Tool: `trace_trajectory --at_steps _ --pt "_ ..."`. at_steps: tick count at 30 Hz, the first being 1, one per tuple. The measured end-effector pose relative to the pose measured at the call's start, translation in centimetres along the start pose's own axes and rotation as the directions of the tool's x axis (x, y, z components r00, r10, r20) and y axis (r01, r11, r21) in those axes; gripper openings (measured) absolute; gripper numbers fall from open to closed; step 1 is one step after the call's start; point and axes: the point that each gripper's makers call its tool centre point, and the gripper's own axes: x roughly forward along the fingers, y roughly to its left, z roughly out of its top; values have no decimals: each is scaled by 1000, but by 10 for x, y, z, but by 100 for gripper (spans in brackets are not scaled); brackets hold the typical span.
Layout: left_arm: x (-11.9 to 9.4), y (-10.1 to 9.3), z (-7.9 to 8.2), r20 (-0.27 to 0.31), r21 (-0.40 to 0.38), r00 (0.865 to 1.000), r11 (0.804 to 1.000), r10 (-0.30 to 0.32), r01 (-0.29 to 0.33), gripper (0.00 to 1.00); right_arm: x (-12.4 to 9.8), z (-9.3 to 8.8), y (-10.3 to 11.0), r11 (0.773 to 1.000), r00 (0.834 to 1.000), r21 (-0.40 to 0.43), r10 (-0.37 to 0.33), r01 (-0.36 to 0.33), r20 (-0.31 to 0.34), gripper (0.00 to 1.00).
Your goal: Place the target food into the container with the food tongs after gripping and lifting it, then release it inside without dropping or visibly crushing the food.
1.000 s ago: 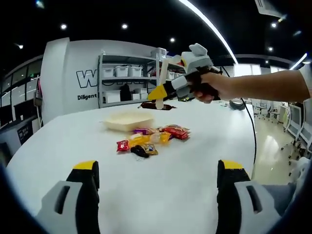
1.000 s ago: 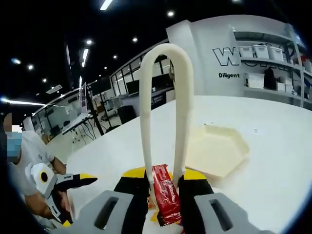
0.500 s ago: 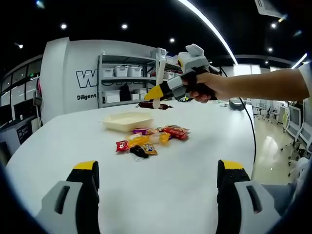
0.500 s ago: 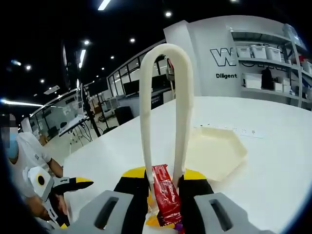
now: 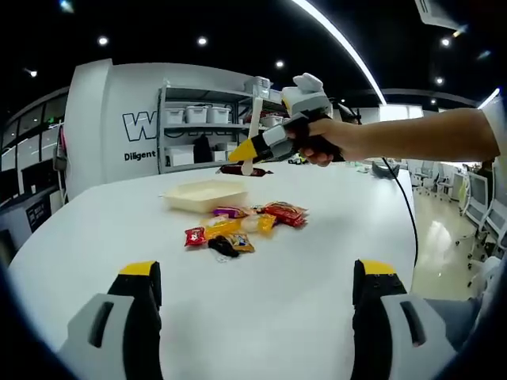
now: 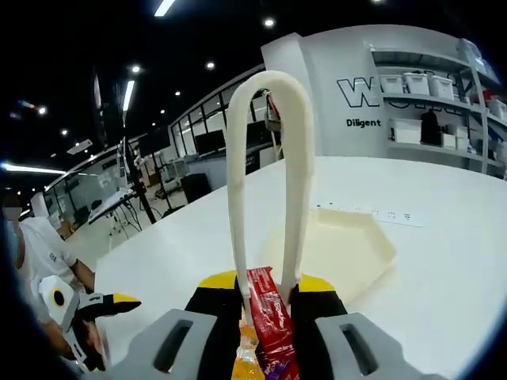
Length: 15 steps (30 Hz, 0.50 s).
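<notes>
Slippage is the main risk: the right tool [image 6: 265, 305] squeezes the cream plastic food tongs [image 6: 268, 182], which pinch a red-wrapped snack bar [image 6: 269, 321] in the air beside the shallow cream tray [image 6: 348, 249] on the white table [image 5: 261, 293]. Loosening early would drop it short; squeezing harder could crush it. The left tool [image 5: 257, 289] hangs open, holding nothing.

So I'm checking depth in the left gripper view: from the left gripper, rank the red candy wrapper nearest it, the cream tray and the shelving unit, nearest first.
1. Red candy wrapper, at the near left edge of the snack pile on the table.
2. Cream tray, behind the pile, toward the table's far side.
3. Shelving unit, against the back wall, past the table.
</notes>
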Motion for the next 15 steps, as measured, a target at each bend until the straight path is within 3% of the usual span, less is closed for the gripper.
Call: trace_trajectory --at_steps 15 --pt "1 10 2 5 -8 1000 1000 16 -16 99 30 4 -20 999 1000 -14 -30 30 -5 18"
